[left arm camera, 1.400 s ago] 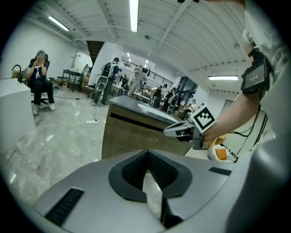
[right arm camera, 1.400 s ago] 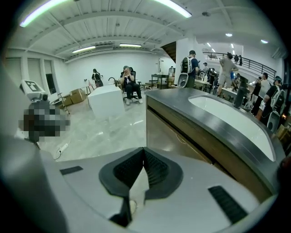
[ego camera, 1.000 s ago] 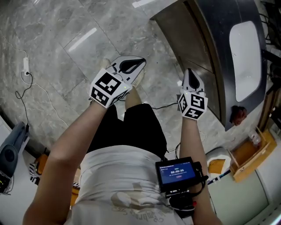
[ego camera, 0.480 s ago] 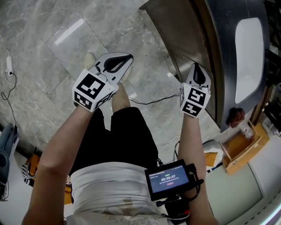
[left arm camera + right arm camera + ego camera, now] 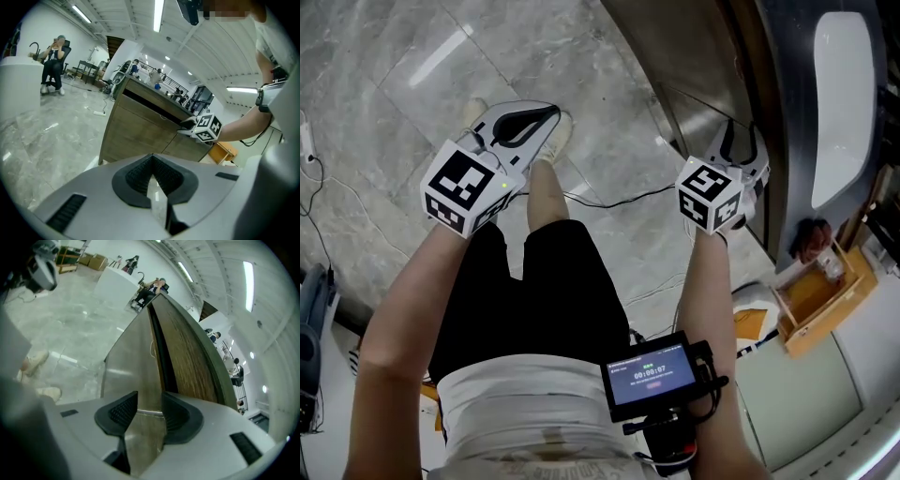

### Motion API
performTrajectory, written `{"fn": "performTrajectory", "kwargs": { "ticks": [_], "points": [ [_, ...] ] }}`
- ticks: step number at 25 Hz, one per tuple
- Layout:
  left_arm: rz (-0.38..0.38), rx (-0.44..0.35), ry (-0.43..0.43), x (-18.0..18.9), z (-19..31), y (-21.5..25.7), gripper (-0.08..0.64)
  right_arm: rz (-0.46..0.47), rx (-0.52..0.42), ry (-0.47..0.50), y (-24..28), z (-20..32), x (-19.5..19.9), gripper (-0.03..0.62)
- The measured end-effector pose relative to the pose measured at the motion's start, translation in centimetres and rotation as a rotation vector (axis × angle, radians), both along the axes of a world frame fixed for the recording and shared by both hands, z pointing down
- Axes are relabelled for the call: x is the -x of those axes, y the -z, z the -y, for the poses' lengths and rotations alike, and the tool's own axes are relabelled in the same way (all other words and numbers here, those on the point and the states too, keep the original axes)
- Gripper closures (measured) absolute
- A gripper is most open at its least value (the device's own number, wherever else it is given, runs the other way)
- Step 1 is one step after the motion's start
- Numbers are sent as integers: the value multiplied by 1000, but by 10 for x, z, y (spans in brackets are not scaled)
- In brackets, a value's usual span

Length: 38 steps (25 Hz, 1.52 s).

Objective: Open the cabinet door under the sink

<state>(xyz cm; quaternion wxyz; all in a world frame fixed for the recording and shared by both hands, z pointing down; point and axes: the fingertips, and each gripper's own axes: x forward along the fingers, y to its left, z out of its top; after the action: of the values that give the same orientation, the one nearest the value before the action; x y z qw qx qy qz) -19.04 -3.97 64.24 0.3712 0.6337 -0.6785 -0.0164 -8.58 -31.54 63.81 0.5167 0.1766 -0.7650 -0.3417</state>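
Two jaws of the right gripper (image 5: 149,405) stood partly apart, having just been opening. A thin silver handle (image 5: 149,413) on the cabinet door (image 5: 136,352) showed between them, with neither pad pressing on it. Left gripper (image 5: 152,158) was fully closed and empty, held low and well off from the cabinet. The door under the sink (image 5: 842,103) looked shut, so no opening was done yet. Gripping the handle and pulling remained.
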Motion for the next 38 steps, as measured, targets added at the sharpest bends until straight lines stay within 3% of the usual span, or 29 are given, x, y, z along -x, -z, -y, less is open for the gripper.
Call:
{"fn": "performTrajectory", "kwargs": {
  "ticks": [3, 10, 14, 16, 20, 24, 38],
  "points": [
    [3, 2, -4, -1, 1, 0, 552, -61, -93, 15, -5, 7, -3, 418],
    [-14, -3, 6, -8, 2, -1, 552, -78, -277, 18, -11, 19, -4, 430],
    [-31, -9, 16, -12, 2, 0, 552, -62, -332, 3, -13, 22, 0, 427],
    [-43, -14, 15, -17, 3, -1, 552, -62, -328, -13, -18, 23, 2, 375],
    [-58, -19, 7, -24, 5, 0, 552, -63, -312, -62, -24, 25, 5, 345],
    [-58, -24, 5, -25, 8, 2, 552, -73, -296, -75, -23, 25, 7, 339],
    [-41, -31, 12, -23, 10, 1, 552, -69, -84, -44, -18, 13, 5, 344]
  ]
}}
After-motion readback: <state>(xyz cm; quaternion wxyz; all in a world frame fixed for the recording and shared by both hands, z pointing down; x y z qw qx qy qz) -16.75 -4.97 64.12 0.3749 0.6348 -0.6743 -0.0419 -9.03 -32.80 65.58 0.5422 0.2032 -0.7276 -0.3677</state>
